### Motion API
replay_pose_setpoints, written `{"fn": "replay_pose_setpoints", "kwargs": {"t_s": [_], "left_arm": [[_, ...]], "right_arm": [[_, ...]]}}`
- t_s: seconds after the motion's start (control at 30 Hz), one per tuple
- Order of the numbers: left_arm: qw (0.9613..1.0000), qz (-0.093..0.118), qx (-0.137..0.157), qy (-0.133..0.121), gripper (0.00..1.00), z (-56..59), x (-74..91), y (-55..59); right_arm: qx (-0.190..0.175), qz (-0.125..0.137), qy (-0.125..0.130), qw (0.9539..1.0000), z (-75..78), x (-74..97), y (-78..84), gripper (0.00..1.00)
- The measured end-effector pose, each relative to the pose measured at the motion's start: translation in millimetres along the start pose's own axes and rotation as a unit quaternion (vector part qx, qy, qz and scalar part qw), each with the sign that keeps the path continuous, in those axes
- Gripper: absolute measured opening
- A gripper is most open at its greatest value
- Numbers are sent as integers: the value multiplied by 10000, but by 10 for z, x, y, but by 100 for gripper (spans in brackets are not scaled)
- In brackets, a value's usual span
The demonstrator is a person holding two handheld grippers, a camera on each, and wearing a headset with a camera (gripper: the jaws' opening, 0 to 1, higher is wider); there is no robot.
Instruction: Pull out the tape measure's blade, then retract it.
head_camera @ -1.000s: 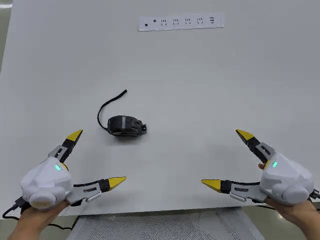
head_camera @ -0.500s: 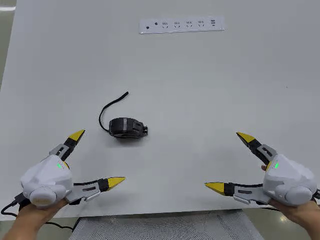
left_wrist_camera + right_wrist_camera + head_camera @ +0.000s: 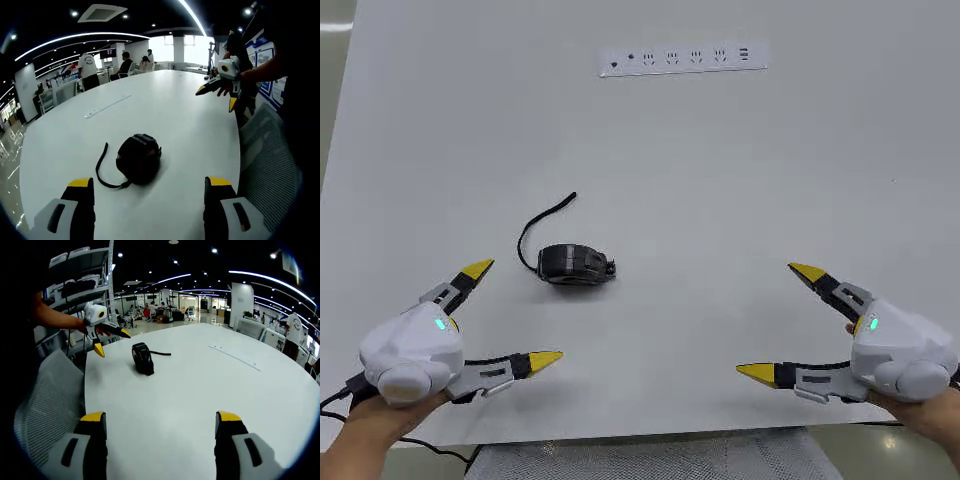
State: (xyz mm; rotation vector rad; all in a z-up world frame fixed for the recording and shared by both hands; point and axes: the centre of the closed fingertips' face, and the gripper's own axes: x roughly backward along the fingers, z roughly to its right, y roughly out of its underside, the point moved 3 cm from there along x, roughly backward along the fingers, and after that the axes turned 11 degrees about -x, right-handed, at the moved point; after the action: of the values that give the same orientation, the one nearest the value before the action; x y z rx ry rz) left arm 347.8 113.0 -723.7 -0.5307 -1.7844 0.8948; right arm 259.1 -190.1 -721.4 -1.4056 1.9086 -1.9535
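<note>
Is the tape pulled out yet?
Nothing looks done: the tape measure lies on the table, no blade drawn out. The left tongs and right tongs hang open, apart from it, holding nothing. Grabbing, pulling out and retracting are all left.

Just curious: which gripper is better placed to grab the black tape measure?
Probably the left gripper: the black round tape measure lies just ahead of its open jaws; the right gripper is much farther off.
</note>
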Motion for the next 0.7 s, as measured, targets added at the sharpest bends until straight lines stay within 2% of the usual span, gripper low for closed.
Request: {"fn": "replay_pose_setpoints", "kwargs": {"t_s": [0.2, 0.23, 0.4, 0.63, 0.67, 0.7], "left_arm": [[10000, -18, -14, 25, 81, -3, -6, 3], [9996, -115, -153, 188, 80, -52, -61, -2], [9988, -216, -304, 303, 75, -75, -100, -11], [9985, -254, -359, 336, 69, -94, -114, -17], [9969, -396, -537, 429, 69, -147, -167, -35], [9966, -402, -570, 429, 68, -160, -178, -48]], "right_arm": [[25, -10, -17, 10000, 5, -5, -2, 87], [216, -68, -196, 9996, 46, -62, -62, 86], [337, -142, -318, 9988, 66, -113, -99, 82], [394, -176, -366, 9984, 73, -132, -117, 76], [533, -264, -516, 9969, 92, -220, -178, 75], [551, -274, -565, 9965, 90, -246, -200, 74]]}}
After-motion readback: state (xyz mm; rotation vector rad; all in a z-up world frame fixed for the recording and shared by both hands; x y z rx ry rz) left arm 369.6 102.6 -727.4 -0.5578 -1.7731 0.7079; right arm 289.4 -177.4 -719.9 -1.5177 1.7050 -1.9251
